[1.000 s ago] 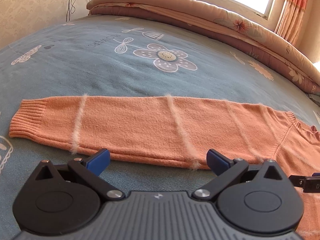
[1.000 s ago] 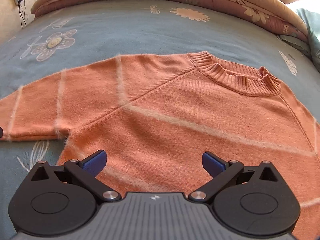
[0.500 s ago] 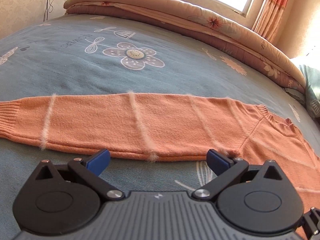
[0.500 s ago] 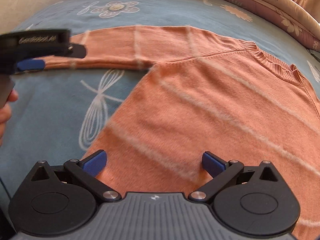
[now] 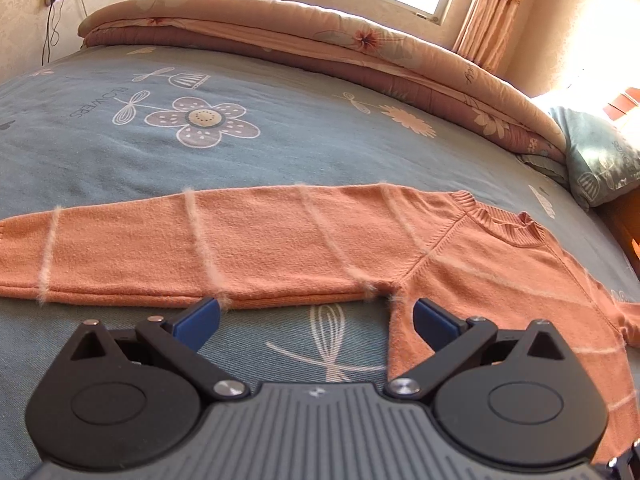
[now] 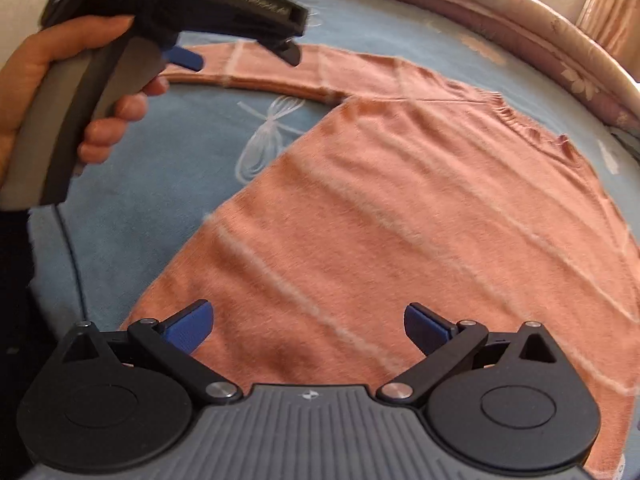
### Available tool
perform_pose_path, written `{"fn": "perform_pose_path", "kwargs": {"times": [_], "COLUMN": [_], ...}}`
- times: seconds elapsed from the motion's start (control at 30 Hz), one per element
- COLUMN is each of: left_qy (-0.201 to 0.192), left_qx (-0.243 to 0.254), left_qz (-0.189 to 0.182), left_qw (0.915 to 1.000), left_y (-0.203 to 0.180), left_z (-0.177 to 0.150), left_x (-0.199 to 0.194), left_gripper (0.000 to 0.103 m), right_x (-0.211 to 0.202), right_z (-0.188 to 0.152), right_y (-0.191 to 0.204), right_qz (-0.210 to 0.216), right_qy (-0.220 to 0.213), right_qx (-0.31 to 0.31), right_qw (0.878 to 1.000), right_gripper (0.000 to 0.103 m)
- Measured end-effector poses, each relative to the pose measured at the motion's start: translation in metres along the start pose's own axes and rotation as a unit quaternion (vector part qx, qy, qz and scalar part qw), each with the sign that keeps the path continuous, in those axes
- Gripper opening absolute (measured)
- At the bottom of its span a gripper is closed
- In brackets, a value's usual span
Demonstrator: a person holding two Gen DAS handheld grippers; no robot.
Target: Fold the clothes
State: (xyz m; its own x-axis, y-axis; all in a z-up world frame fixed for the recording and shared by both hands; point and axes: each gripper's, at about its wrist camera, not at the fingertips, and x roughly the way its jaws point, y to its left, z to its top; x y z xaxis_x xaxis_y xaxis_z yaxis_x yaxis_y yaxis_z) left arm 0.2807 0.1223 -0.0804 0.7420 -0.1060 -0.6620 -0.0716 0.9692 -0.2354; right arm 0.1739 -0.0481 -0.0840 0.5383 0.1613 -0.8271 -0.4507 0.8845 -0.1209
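While sweater (image 6: 400,208) lies flat, both tongs (image 5: 316,316) (image 6: 308,324) gaping, sleeve ahead of left

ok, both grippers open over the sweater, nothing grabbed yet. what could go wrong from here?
1. The left gripper straddles the armpit where sleeve meets body; closing there may catch both layers or the bedsheet.
2. The right gripper hangs over mid-body of the sweater, not an edge, so a pinch could bunch fabric.

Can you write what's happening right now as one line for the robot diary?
sweater flat on bed | left gripper open | right gripper open | nothing held
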Motion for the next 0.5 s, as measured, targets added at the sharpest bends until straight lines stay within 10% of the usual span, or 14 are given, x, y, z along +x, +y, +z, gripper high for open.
{"fn": "perform_pose_path", "kwargs": {"times": [0.5], "left_qy": [0.019], "left_qx": [0.054], "left_qz": [-0.012], "left_qw": [0.9983], "left_y": [-0.037], "left_z": [-0.010], "left_x": [0.006], "left_gripper": [0.102], "right_x": [0.001], "right_z": [-0.030], "right_y": [-0.020], "right_qz": [0.046], "right_qy": [0.007], "right_qx": [0.089], "right_qw": [0.995], "right_gripper": [0.103]}}
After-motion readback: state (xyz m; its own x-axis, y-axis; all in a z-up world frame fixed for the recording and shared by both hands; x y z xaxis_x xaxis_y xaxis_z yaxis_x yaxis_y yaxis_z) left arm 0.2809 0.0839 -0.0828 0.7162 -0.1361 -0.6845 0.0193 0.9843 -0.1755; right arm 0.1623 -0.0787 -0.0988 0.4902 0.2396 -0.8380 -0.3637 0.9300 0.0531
